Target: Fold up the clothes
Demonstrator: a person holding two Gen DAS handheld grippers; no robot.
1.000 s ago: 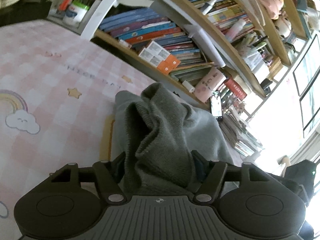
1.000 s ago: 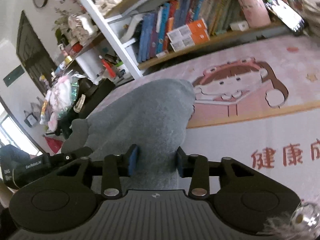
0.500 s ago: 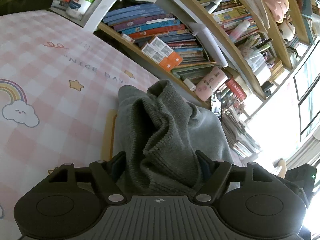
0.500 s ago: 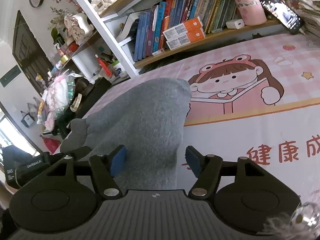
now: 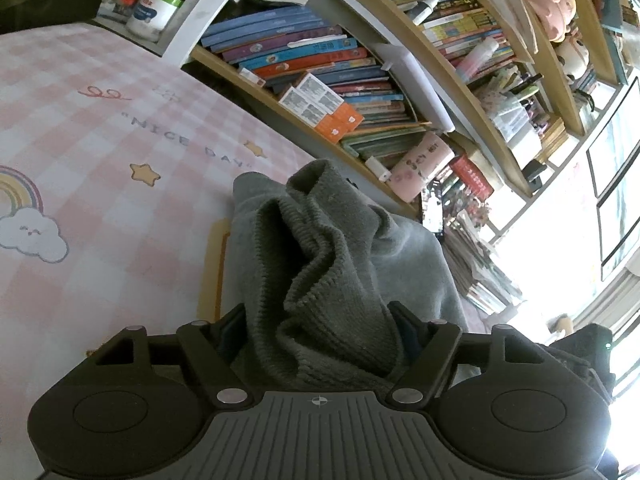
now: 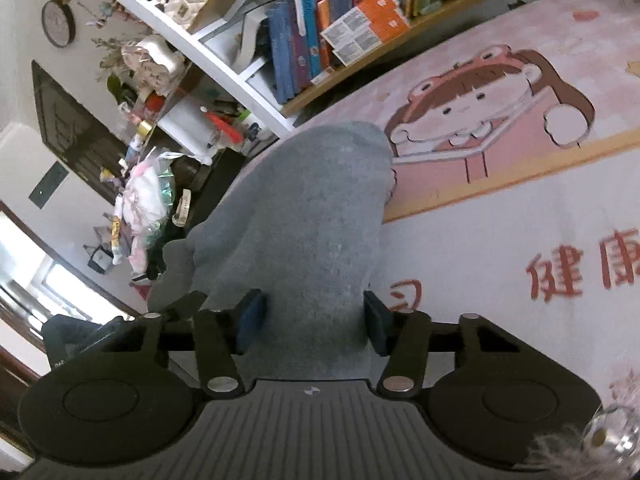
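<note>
Item: grey sweater [image 5: 332, 248]. It is lying on the pink mat [image 5: 100, 184], its far end pointing toward the bookshelf [image 5: 360, 92], its near end running in between both my tools.

Left gripper [image 5: 320, 330]: jaws are standing fairly wide, with a bunched ribbed fold of the sweater filling the gap. Whether the pads are pressing or only flanking the cloth, I cannot tell.

Right gripper [image 6: 312, 322]: jaws are standing wide, a smooth stretch of the sweater [image 6: 304, 220] lying between them; gaps are showing on either side, so I am judging nothing is being pinched here.

Risks, as I am judging them:
- The left bunch is gathering several layers; closing on it as it lies is likely trapping a crease inside the fold.
- Knit is stretching and sagging; lifting by one side alone is likely skewing the sweater on the mat.
- With the right jaws this loose, any pull is likely sliding past the cloth and leaving that edge behind.
- The sweater's far end is lying near the bookshelf edge of the mat; a push that way is risking it slipping off.
</note>
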